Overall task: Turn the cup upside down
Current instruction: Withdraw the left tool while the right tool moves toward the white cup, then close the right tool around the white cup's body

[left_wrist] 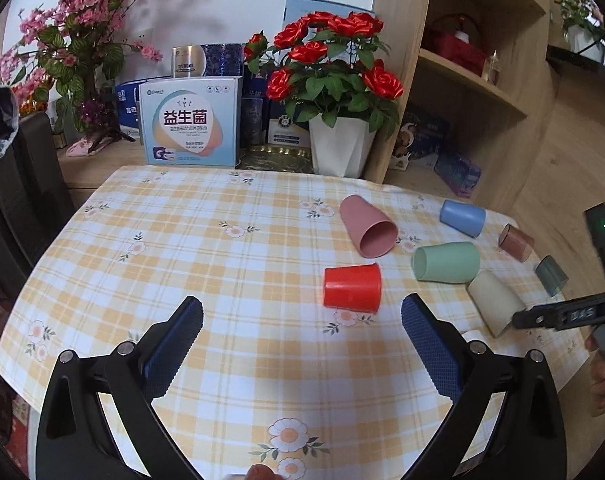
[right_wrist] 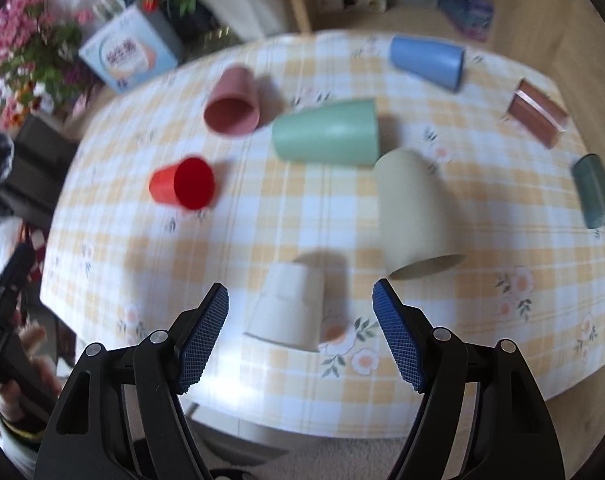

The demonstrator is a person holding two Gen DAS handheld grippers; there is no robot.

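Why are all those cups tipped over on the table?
A person holds a gripper in each hand over a checked tablecloth scattered with cups. Most lie on their sides. The right gripper, jaws open, is over a white cup already standing upside down. The left gripper, also open, points toward the red cup.

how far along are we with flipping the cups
One looks done: the white cup stands mouth down between the open right tongs. Nothing is in hand; the left tongs are open too. Left lying on their sides: red cup, pink cup, green cup, blue cup, beige cup.
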